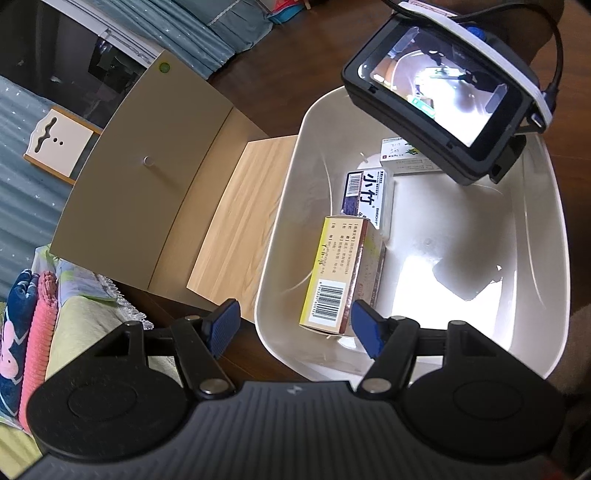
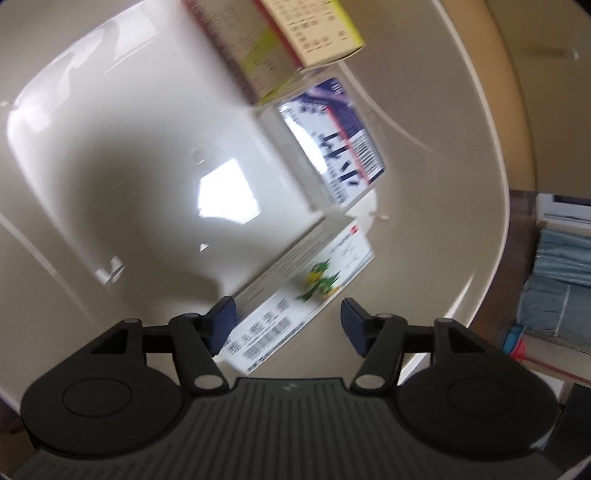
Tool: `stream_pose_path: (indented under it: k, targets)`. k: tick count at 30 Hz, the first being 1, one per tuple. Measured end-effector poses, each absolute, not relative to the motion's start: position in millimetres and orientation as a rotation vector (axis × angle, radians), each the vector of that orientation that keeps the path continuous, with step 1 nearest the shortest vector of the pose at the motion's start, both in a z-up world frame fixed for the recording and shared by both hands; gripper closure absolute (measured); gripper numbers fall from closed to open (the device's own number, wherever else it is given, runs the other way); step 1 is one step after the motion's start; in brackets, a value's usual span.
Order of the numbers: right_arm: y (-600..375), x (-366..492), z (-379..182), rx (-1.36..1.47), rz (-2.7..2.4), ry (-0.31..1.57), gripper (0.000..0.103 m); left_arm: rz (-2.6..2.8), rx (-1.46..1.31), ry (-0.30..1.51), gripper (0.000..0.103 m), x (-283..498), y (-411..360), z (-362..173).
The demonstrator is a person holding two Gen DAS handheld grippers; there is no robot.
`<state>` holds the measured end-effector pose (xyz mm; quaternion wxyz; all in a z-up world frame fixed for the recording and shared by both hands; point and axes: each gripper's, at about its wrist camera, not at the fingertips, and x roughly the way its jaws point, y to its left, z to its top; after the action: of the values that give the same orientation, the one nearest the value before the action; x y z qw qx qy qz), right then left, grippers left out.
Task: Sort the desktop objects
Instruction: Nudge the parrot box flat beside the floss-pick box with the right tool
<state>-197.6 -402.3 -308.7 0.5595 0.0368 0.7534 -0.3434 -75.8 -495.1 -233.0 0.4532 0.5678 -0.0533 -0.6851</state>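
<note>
A white plastic tub point(image 1: 280, 236) holds three boxes. A yellow-edged medicine box point(image 1: 340, 273) leans on a purple and white box point(image 1: 365, 195); a white box with a green figure point(image 1: 402, 155) lies beyond, partly hidden by the other gripper's screen unit point(image 1: 443, 96). My left gripper point(image 1: 295, 328) is open and empty above the tub's near rim. In the right wrist view my right gripper point(image 2: 286, 325) is open and empty just above the white box with the green figure point(image 2: 306, 284); the purple box point(image 2: 332, 144) and the yellow box point(image 2: 291, 33) lie further in the tub point(image 2: 92, 155).
A light wooden board point(image 1: 236, 225) and a beige drawer front with a knob point(image 1: 147, 162) lie left of the tub on a dark table. Folded cloths point(image 1: 33, 332) sit at the lower left. Blue fabric point(image 2: 554, 273) is at the right.
</note>
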Motion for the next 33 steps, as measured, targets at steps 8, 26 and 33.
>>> stream_pose_path:
  k: [8, 26, 33]
  targets:
    - [-389.8, -195.7, -295.6, 0.202, -0.836, 1.7, 0.047, -1.692, 1.409, -0.138, 0.034, -75.4, -495.4, -234.8]
    - [-366.3, -179.1, -312.9, 0.028, -0.833, 1.76, 0.04, -1.69, 1.412, -0.143, 0.034, -75.7, -493.0, -235.5]
    - [-347.8, -173.9, -302.3, 0.101, -0.862, 1.681, 0.033, -1.691, 1.419, -0.147, 0.034, -76.4, -491.9, -236.8]
